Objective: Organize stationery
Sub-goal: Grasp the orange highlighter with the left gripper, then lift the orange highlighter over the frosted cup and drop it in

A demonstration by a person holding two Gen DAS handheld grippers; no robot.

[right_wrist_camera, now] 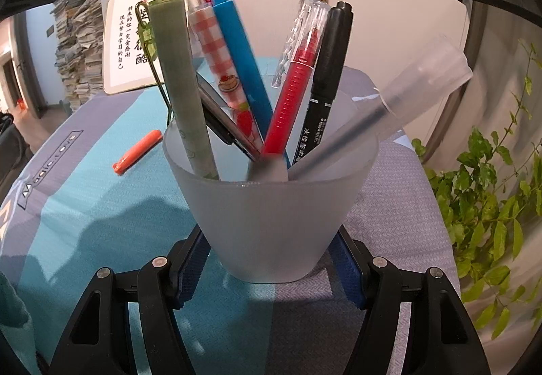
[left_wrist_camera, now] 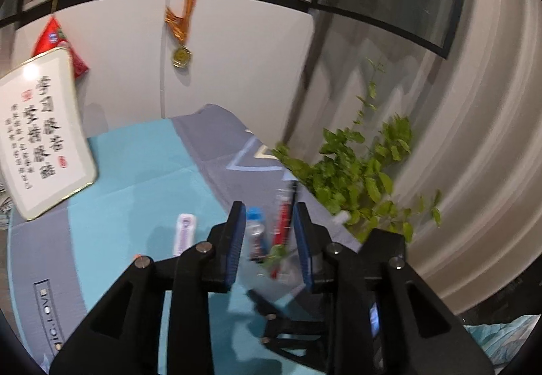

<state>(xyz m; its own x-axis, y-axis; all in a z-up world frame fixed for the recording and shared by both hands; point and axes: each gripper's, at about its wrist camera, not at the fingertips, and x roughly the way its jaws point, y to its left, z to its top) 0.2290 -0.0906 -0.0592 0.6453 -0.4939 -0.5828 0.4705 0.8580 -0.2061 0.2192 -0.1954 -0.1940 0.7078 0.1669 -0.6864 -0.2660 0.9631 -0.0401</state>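
Note:
My right gripper [right_wrist_camera: 271, 266] is shut on a frosted plastic cup [right_wrist_camera: 271, 219] that stands on the blue and grey cloth [right_wrist_camera: 101, 205]. The cup holds several pens: a green one [right_wrist_camera: 176, 70], a red checked one [right_wrist_camera: 216, 49], a blue one [right_wrist_camera: 240, 49], a red one [right_wrist_camera: 294, 94], a black marker [right_wrist_camera: 325, 77] and a frosted one [right_wrist_camera: 406, 94]. An orange pen [right_wrist_camera: 137, 152] lies on the cloth to the left. My left gripper [left_wrist_camera: 269, 229] is open above the cloth; the cup with pens [left_wrist_camera: 283, 232] shows blurred between its fingers. A white pen [left_wrist_camera: 184, 232] lies to its left.
A framed calligraphy board [left_wrist_camera: 40, 138] leans at the back left, also in the right wrist view [right_wrist_camera: 135, 43]. A green leafy plant [left_wrist_camera: 355, 171] stands at the right edge of the cloth. A medal [left_wrist_camera: 182, 56] hangs on the white wall. Stacks of paper [right_wrist_camera: 78, 46] stand far left.

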